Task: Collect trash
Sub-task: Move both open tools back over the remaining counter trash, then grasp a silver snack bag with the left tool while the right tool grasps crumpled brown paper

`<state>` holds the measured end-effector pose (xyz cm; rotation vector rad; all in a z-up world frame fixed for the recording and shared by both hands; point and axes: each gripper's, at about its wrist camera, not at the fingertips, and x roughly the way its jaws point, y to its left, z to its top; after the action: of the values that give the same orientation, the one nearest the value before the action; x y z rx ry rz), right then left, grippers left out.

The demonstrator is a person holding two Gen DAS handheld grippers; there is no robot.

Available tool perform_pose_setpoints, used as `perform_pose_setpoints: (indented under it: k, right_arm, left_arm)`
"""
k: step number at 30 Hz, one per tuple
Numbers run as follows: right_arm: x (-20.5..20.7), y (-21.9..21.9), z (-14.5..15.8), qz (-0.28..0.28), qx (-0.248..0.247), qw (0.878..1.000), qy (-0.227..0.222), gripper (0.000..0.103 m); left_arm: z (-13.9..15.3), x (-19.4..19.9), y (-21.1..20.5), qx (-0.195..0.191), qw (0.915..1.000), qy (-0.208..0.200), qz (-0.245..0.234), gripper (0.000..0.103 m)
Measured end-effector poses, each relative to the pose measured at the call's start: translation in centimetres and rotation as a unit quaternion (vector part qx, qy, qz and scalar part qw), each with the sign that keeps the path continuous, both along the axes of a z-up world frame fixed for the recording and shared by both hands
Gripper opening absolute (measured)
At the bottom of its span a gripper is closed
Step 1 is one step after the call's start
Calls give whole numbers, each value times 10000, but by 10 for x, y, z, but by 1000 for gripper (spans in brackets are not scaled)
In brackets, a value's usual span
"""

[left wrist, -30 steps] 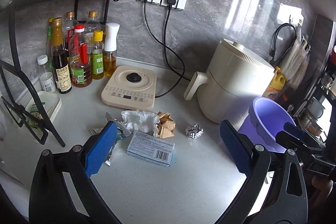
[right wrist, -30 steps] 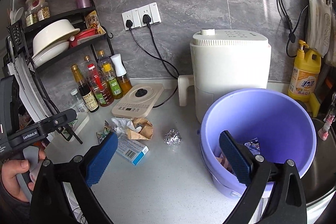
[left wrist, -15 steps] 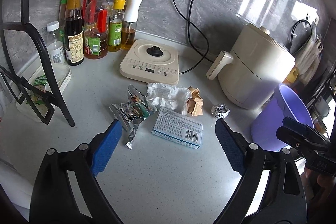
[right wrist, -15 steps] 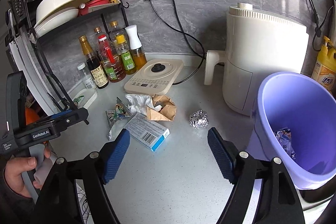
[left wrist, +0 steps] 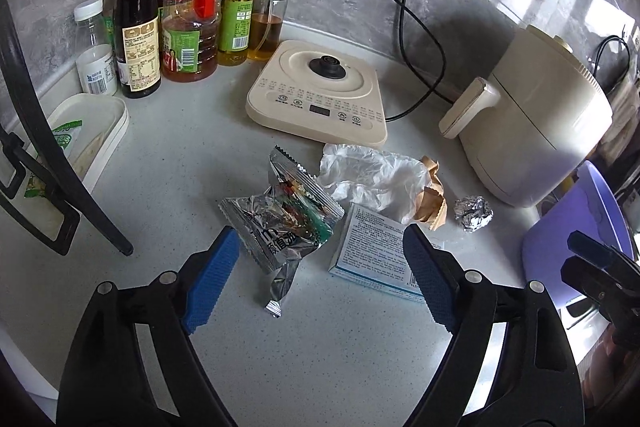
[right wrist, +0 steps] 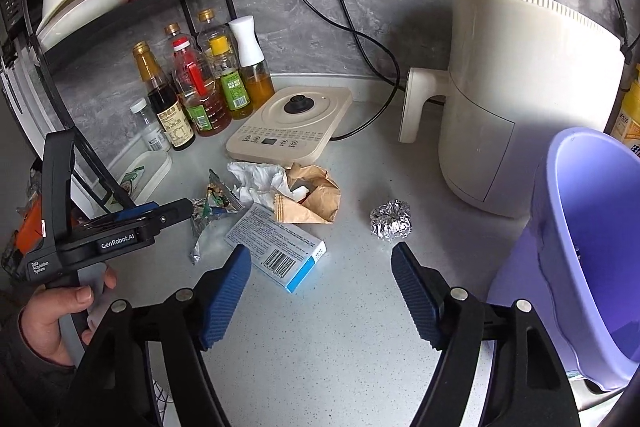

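Your left claw (left wrist: 320,279) gapes empty over the snack wrapper (left wrist: 284,223) on the worktop (left wrist: 340,347), bottles (left wrist: 180,11) at 11 o'clock. Its right finger (left wrist: 430,283) hides a corner of the box (left wrist: 372,255). Your right claw (right wrist: 322,291), open, faces the foil ball (right wrist: 391,220); the bucket (right wrist: 600,247) at 3 o'clock is cut off, its contents unclear.

Left gripper (left wrist: 320,279) has closed in on snack wrapper (left wrist: 280,215), apparently lower.

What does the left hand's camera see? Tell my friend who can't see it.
The open left gripper hangs over a silver snack wrapper on a grey counter. Nearby lie a blue-and-white box, crumpled white plastic and a foil ball.
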<state>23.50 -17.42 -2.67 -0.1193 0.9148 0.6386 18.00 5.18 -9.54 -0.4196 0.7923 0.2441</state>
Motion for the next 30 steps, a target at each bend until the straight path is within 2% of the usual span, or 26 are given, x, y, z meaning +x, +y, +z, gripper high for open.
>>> perform_pose_setpoints:
  k: [6,12,16,20,22,23,24,26,27,30]
  right_arm:
    - [23,32,-26,320,-173,9992,177,65]
    - [44,58,-43,513,-187,9982,258,65]
    - [55,73,-55,680,-355,9967,260,65]
    - [59,87,-66,828,-490,9950,271,64]
    - [62,92,-72,862,-550,9942,339,61]
    - [64,94,-76,883,-599,9936,381,52]
    - [65,95,-79,914,-646,9928,432,39]
    - [64,95,-82,964,-673,9916,537,23]
    - [63,93,-81,964,-655,9917,539,21]
    - [60,86,-75,975,-571,9923,503,17]
  left_arm:
    - [-20,22,8,18,9997,203,131,83]
    - [-38,40,12,20,9989,416,202,83]
    - [-44,45,12,-43,9990,356,256,82]
    - [-49,47,15,-247,9985,357,336,61]
    - [-52,46,17,-375,9979,403,355,46]
    - [-53,45,18,-406,9977,412,364,43]
    - [-52,44,18,-413,9976,398,382,40]
    - [-50,41,17,-432,9977,351,397,33]
    - [-48,40,17,-429,9977,332,404,28]
    - [-41,35,13,-381,9981,246,419,24]
